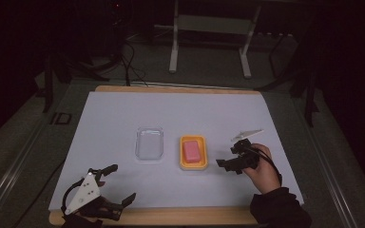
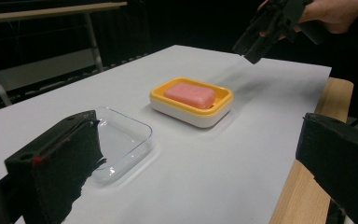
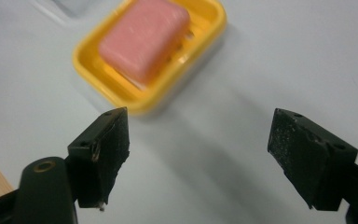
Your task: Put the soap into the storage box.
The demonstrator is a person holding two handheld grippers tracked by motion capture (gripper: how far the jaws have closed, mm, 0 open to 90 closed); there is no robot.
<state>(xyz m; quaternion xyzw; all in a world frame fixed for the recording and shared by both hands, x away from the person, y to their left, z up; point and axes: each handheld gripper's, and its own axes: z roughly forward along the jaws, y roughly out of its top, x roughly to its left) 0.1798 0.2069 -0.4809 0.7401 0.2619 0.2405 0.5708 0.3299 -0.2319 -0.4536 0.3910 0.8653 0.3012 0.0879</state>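
Observation:
A pink soap bar [image 1: 192,151] lies in a yellow soap dish [image 1: 182,153] near the middle of the white sheet. Left of it sits a clear plastic tray [image 1: 149,143] with nothing in it. My right gripper [image 1: 227,156], held in a hand, hovers just right of the dish with its jaws open and nothing between them. In the right gripper view my right gripper [image 3: 198,154] points down at the sheet, with the soap [image 3: 144,39] and dish [image 3: 205,46] beyond its jaws. My left gripper [image 1: 123,181] rests open at the front left corner.
The white sheet [image 1: 171,109] covers a wooden table whose edge [image 1: 180,216] shows at the front. In the left gripper view my left gripper [image 2: 198,163] faces the clear tray [image 2: 121,140], the dish [image 2: 191,114] and the right gripper [image 2: 261,44]. A metal frame [image 1: 209,28] stands behind the table.

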